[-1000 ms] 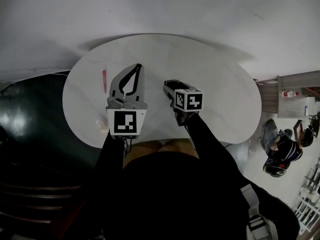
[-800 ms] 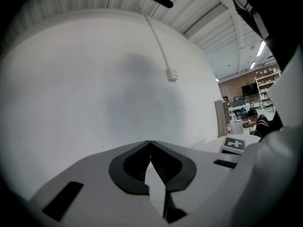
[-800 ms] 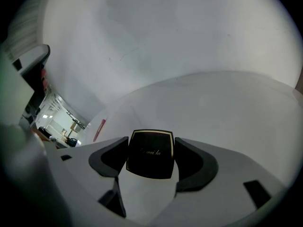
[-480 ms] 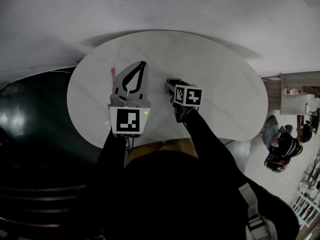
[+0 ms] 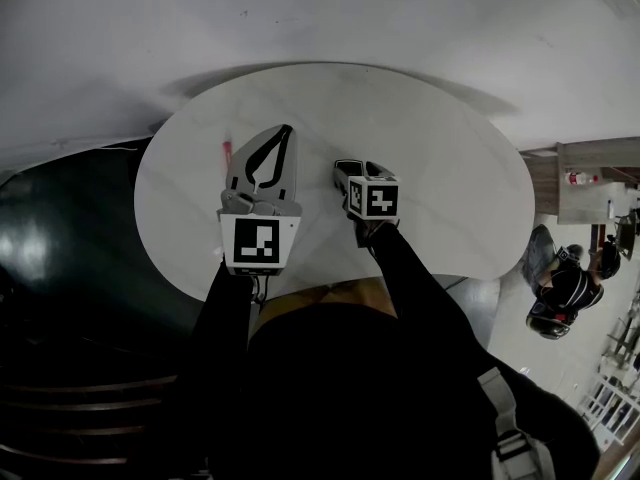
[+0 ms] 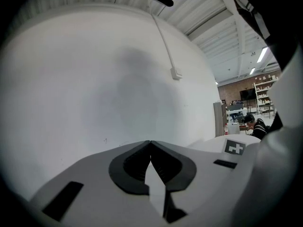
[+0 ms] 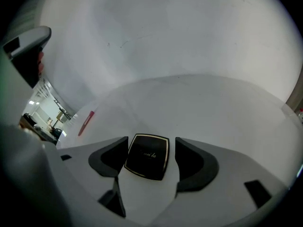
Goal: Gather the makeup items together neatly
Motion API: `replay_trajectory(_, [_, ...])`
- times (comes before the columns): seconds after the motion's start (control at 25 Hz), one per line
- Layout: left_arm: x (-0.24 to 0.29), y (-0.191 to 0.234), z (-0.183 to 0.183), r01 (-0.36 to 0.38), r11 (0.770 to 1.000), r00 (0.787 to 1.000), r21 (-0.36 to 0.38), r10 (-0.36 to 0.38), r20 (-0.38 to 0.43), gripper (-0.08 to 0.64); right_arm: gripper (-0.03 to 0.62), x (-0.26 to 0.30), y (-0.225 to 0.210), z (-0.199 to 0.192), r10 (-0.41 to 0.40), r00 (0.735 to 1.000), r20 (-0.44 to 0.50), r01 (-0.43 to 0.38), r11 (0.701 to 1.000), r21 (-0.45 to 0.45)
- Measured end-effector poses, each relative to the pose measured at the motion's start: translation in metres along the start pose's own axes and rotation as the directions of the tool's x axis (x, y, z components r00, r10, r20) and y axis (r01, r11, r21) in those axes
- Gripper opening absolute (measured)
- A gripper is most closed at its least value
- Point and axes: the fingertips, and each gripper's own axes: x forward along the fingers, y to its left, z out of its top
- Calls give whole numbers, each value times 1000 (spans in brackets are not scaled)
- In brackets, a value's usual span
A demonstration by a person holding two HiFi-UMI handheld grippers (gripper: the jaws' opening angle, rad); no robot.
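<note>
A black square compact (image 7: 147, 156) with a gold rim lies flat on the white oval table (image 5: 440, 158). It sits between the jaws of my right gripper (image 7: 151, 148), which is open; the left pad is at the compact's edge and a small gap shows on the right. In the head view my right gripper (image 5: 346, 171) is at the table's middle. A thin red makeup stick (image 5: 226, 151) lies at the table's left, also visible as the red stick (image 7: 86, 123) in the right gripper view. My left gripper (image 5: 286, 128) hovers just right of it, shut and empty (image 6: 150, 142), facing the wall.
The table's near edge (image 5: 300, 286) is close to the person's body. A dark floor (image 5: 60, 248) lies to the left. At the right are a shelf unit (image 5: 590, 183) and a seated person (image 5: 565, 293).
The head camera shifted a little a second ago. The right gripper's marker cube has turned slightly over the compact. The left gripper stays shut in place.
</note>
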Motion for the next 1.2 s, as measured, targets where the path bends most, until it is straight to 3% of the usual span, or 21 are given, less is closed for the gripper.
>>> replay_trajectory(0.32, [0,-10,9,28,1000,999,2,-28,34,17,324,-32,-4,30,-16,987,160,29,996,-83])
replay_trajectory(0.56, [-2,-20,24,44,998,998,34,-45,38,17,322,-75,3,61,25,943,333,25,989,-146])
replay_trajectory(0.68, [-2,-27,32,50,998,998,35,-52,47,17,322,-96,3,78,27,919,394,67,973,-223])
replay_trajectory(0.84, [-2,-32,46,28,999,998,39,-30,60,17,299,-135,5,106,45,872,488,111,952,-285])
replay_trajectory(1.04, [-18,-35,67,-38,999,995,23,36,95,17,69,-192,11,126,66,783,619,185,925,-333])
replay_trajectory(1.2, [-24,-45,78,-81,997,990,7,79,113,15,35,-225,8,140,145,719,679,183,904,-386])
